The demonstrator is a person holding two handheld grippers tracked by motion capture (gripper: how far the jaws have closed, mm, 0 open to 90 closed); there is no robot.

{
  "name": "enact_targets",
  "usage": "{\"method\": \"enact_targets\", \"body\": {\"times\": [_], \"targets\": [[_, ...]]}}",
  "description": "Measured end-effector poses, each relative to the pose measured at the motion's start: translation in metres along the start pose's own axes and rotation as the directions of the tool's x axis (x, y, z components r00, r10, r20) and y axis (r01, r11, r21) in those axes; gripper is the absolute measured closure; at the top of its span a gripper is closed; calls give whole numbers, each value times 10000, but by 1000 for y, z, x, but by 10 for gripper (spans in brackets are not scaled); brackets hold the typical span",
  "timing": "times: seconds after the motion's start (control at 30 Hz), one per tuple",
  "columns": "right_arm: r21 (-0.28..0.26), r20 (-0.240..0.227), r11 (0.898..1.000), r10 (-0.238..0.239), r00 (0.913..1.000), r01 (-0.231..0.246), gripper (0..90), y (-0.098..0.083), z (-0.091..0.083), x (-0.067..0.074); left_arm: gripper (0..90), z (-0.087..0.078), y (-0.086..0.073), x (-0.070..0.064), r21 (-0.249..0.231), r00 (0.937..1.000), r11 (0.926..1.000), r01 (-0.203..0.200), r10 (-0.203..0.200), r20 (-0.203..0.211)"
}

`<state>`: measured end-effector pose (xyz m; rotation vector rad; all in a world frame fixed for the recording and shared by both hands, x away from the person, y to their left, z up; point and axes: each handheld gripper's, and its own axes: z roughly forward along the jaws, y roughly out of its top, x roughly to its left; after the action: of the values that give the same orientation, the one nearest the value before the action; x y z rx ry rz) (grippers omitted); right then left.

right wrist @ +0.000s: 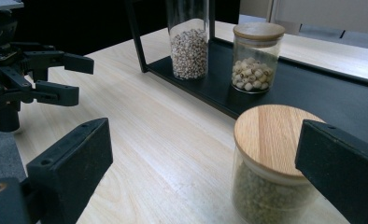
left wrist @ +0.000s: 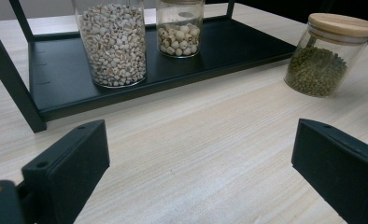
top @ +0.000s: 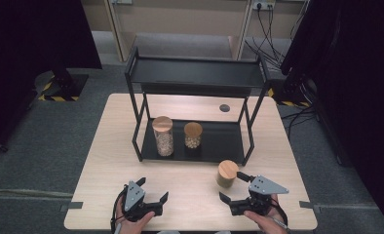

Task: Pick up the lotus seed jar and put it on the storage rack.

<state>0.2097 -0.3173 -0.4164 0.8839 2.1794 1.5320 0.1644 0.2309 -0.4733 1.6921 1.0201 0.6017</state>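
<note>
Two wooden-lidded glass jars stand on the lower shelf [top: 219,141] of a black rack: a tall jar of small pale grains [top: 163,136] [left wrist: 113,42] [right wrist: 188,46] and a short jar of larger white seeds [top: 193,135] [left wrist: 179,28] [right wrist: 257,58]. A third jar of green beans [top: 227,174] [left wrist: 329,56] [right wrist: 271,158] stands on the table in front of the rack. My right gripper [top: 231,185] [right wrist: 203,140] is open just before that jar, which sits near its right-hand jaw. My left gripper [top: 153,189] [left wrist: 201,140] [right wrist: 81,80] is open over bare table, holding nothing.
The rack's upper shelf [top: 195,73] is bare and overhangs the lower one. Its black posts [top: 138,131] stand at the corners. A round cable hole [top: 224,107] lies in the wooden table [top: 190,195] behind the rack. Cables run over the floor at the back right.
</note>
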Motion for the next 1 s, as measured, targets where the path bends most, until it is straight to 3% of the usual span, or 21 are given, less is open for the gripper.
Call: {"method": "enact_targets", "body": {"times": [0.3, 1.0], "targets": [[20, 192, 9999, 156, 9997, -156, 44, -10, -7, 3, 37, 1, 0, 1, 4, 10000, 10000, 20, -20, 42], [145, 169, 9990, 419, 9990, -422, 44, -19, -9, 2, 37, -1, -1, -1, -69, 10000, 10000, -31, 31, 44]]}}
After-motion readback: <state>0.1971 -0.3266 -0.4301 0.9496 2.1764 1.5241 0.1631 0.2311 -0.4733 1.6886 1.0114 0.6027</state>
